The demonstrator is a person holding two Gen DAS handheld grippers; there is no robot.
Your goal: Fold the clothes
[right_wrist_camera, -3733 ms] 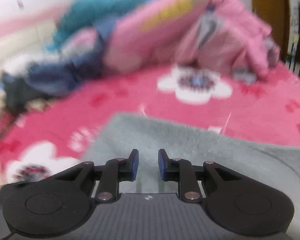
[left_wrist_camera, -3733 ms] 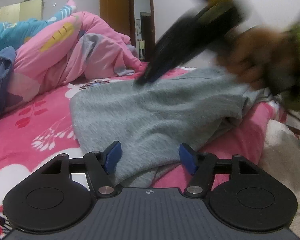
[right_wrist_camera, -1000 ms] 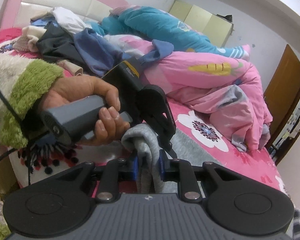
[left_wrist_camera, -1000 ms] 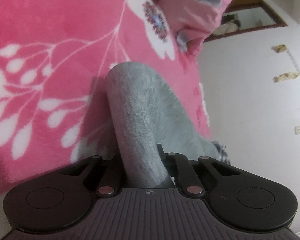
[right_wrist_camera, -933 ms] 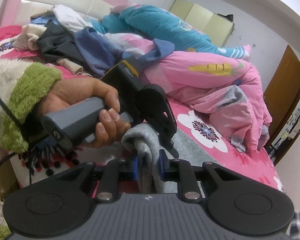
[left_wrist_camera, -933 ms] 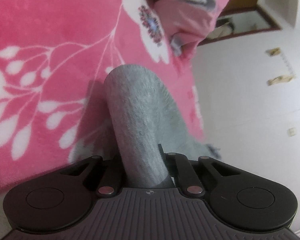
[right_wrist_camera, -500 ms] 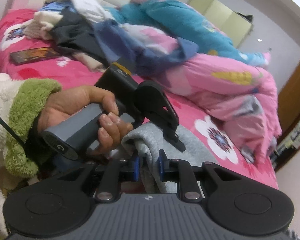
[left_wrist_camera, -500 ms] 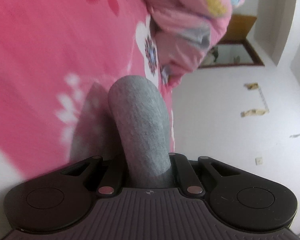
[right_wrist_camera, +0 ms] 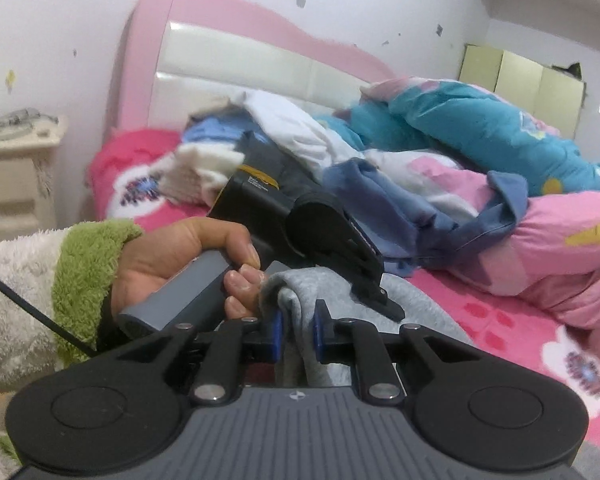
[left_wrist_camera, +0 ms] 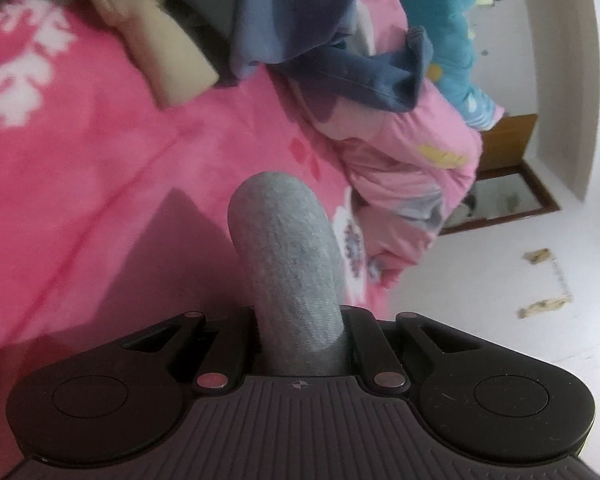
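Both my grippers, left [left_wrist_camera: 300, 344] and right [right_wrist_camera: 296, 338], pinch the grey sweater [left_wrist_camera: 288, 264] above the bed [left_wrist_camera: 100, 160], side by side, probably to carry one edge over.

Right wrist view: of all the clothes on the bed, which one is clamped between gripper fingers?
The grey garment. Both the right gripper and the left gripper pinch it, while the navy garment and white garment lie loose in the pile behind.
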